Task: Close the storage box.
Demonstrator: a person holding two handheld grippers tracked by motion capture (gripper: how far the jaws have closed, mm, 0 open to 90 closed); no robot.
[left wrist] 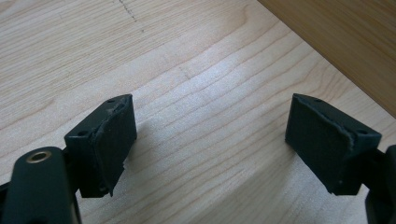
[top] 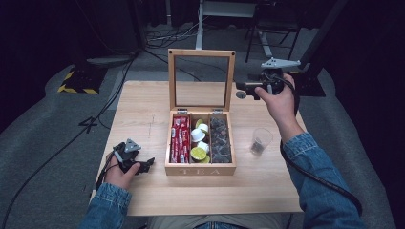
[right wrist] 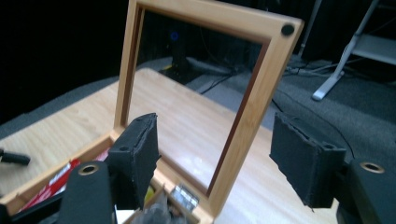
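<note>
item: tea box lid [top: 201,78], upright, hinged, wood frame with clear pane; stiff, light. grasp right frame edge. right gripper [top: 244,89] wide, empty; left gripper [top: 149,162] wide, empty, near tabletop's front-left corner.

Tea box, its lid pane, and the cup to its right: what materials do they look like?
Tea box: light wood, matte, grain visible, metal hinge. Lid pane: clear glass or acrylic, can't tell which; the table shows through it. Cup: clear, probably thin plastic, with something dark at its bottom.
</note>
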